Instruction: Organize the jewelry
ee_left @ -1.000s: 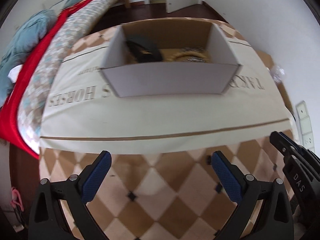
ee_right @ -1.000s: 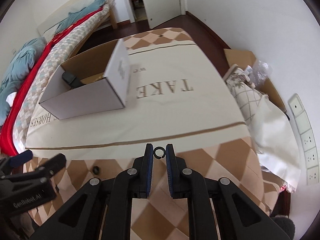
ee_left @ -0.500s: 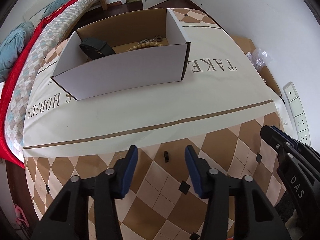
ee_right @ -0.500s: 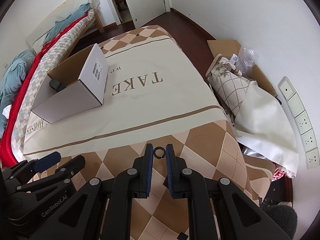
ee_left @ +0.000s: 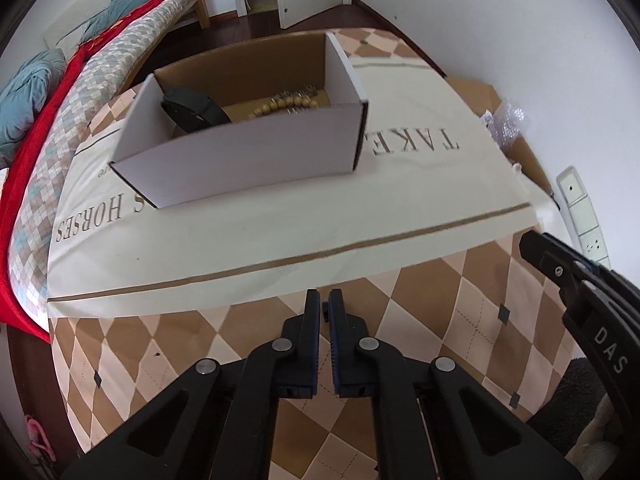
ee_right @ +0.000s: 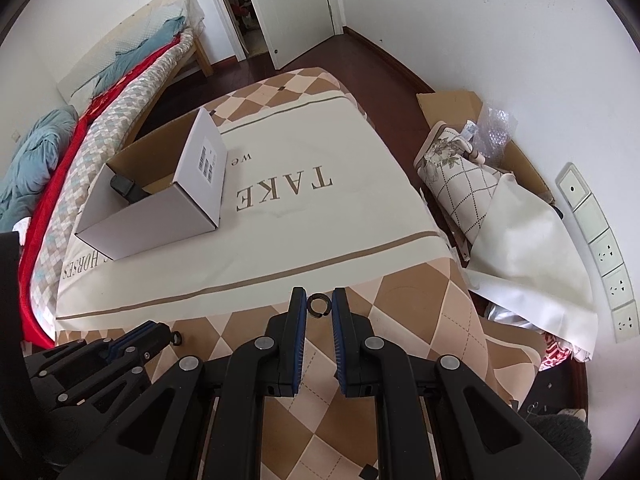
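**Both grippers pinched on small dark pieces, box behind**

Right gripper (ee_right: 319, 304) at lower centre of its view, clamped on a small black open ring (ee_right: 319, 304), the ring's gap facing down. Left gripper (ee_left: 323, 306) nearly closed on a tiny dark item (ee_right: 176, 337); in the left view it is almost hidden between the pads, shape unclear. Both sit over the checkered cloth (ee_left: 420, 312). Farther up, on the cream sheet (ee_right: 320, 232), a white cardboard box (ee_left: 248, 160) holds a black watch-like object (ee_left: 192, 110) and wooden beads (ee_left: 284, 104), both partly cut off by the box's front wall.
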Motion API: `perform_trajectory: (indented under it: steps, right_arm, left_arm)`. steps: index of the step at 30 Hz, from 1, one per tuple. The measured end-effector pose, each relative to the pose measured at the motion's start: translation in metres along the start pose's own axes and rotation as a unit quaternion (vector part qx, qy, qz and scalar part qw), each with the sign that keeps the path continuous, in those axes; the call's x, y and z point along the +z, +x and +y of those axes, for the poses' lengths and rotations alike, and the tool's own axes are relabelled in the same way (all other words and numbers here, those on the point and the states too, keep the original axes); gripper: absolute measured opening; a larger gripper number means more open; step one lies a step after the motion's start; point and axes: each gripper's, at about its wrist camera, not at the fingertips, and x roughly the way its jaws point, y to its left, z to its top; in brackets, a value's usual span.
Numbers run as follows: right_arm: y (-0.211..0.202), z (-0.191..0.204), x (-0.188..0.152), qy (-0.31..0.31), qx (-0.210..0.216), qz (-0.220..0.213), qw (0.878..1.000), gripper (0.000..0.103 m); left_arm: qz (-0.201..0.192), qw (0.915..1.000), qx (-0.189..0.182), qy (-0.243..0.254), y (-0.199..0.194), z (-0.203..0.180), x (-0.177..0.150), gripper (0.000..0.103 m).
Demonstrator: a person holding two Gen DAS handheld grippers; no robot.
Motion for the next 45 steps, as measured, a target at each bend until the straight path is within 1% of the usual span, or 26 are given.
perform_trajectory:
  steps: [4, 6, 9, 13, 14, 15, 16, 17, 18, 19, 20, 21, 25, 27, 29, 30, 31, 33, 34, 36, 40, 45]
  right_arm:
    - [-0.011, 0.0, 0.005, 0.003, 0.008, -0.008, 1.0, 0.013]
    - [-0.016, 0.001, 0.007, 0.005, 0.013, -0.015, 1.0, 0.013]
    - [-0.021, 0.001, 0.009, 0.008, 0.022, -0.021, 1.0, 0.013]
    - [-0.023, 0.005, 0.01, 0.009, 0.033, -0.021, 0.999, 0.013]
    - [-0.023, 0.006, 0.01, 0.008, 0.035, -0.02, 0.999, 0.013]
    - [-0.023, 0.007, 0.01, 0.007, 0.037, -0.02, 0.999, 0.013]
    - [-0.023, 0.009, 0.01, 0.005, 0.037, -0.02, 0.999, 0.013]
    - [-0.023, 0.01, 0.01, 0.004, 0.037, -0.02, 0.999, 0.013]
    - [-0.023, 0.011, 0.01, 0.004, 0.038, -0.02, 0.999, 0.013]
    - [-0.023, 0.011, 0.01, 0.004, 0.037, -0.019, 0.999, 0.013]
    - [-0.022, 0.011, 0.01, 0.005, 0.036, -0.017, 0.999, 0.013]
    - [-0.022, 0.011, 0.009, 0.006, 0.035, -0.017, 0.999, 0.013]
    - [-0.019, 0.006, 0.007, 0.009, 0.027, -0.011, 1.0, 0.013]
    - [-0.018, 0.003, 0.007, 0.01, 0.024, -0.01, 1.0, 0.013]
    - [-0.018, 0.0, 0.006, 0.012, 0.021, -0.009, 1.0, 0.013]
    - [-0.018, -0.001, 0.006, 0.012, 0.02, -0.009, 1.0, 0.013]
    - [-0.017, -0.002, 0.006, 0.013, 0.02, -0.008, 1.0, 0.013]
    - [-0.017, -0.003, 0.007, 0.014, 0.019, -0.009, 1.0, 0.013]
    - [-0.017, -0.003, 0.007, 0.015, 0.019, -0.009, 1.0, 0.013]
    - [-0.017, -0.003, 0.008, 0.015, 0.02, -0.01, 1.0, 0.013]
    - [-0.021, 0.0, 0.01, 0.015, 0.025, -0.015, 0.999, 0.013]
    - [-0.027, 0.005, 0.012, 0.013, 0.034, -0.022, 0.999, 0.013]
  left_arm:
    - [-0.024, 0.999, -0.012, -0.036, -0.029, 0.031, 0.007, 0.002]
    - [-0.037, 0.9978, -0.01, -0.055, -0.043, 0.053, 0.012, 0.002]
    - [-0.045, 0.9958, -0.003, -0.079, -0.054, 0.082, 0.018, 0.002]
    - [-0.042, 0.9946, -0.002, -0.095, -0.055, 0.1, 0.019, 0.002]
    - [-0.032, 0.9948, -0.016, -0.095, -0.05, 0.099, 0.017, 0.002]
    - [-0.025, 0.9945, -0.025, -0.099, -0.045, 0.097, 0.016, 0.006]
    - [-0.016, 0.9942, -0.035, -0.1, -0.039, 0.093, 0.013, 0.007]
    - [-0.005, 0.9944, -0.047, -0.095, -0.033, 0.087, 0.011, 0.015]
    - [0.008, 0.9943, -0.056, -0.09, -0.025, 0.078, 0.008, 0.037]
    - [0.017, 0.9942, -0.06, -0.088, -0.019, 0.071, 0.005, 0.049]
    - [0.02, 0.994, -0.068, -0.083, -0.012, 0.062, 0.001, 0.056]
    - [0.022, 0.9943, -0.07, -0.078, -0.007, 0.055, -0.002, 0.056]
    - [0.038, 0.9972, -0.053, -0.036, 0.017, 0.022, -0.01, 0.056]
    - [0.045, 0.9976, -0.045, -0.026, 0.025, 0.014, -0.012, 0.055]
    - [0.042, 0.9983, -0.035, -0.022, 0.028, 0.01, -0.013, 0.054]
    - [0.041, 0.9985, -0.03, -0.02, 0.029, 0.008, -0.013, 0.047]
    - [0.035, 0.999, -0.022, -0.016, 0.029, 0.006, -0.013, 0.042]
    - [0.03, 0.9993, -0.016, -0.012, 0.029, 0.005, -0.012, 0.009]
    - [0.031, 0.9993, -0.017, -0.01, 0.029, 0.005, -0.011, 0.004]
    - [0.028, 0.9994, -0.018, -0.007, 0.029, 0.004, -0.01, 0.002]
    - [0.013, 0.9998, -0.012, -0.002, 0.022, 0.008, -0.01, 0.002]
    - [-0.01, 0.9998, -0.015, -0.011, -0.003, 0.023, -0.007, 0.002]
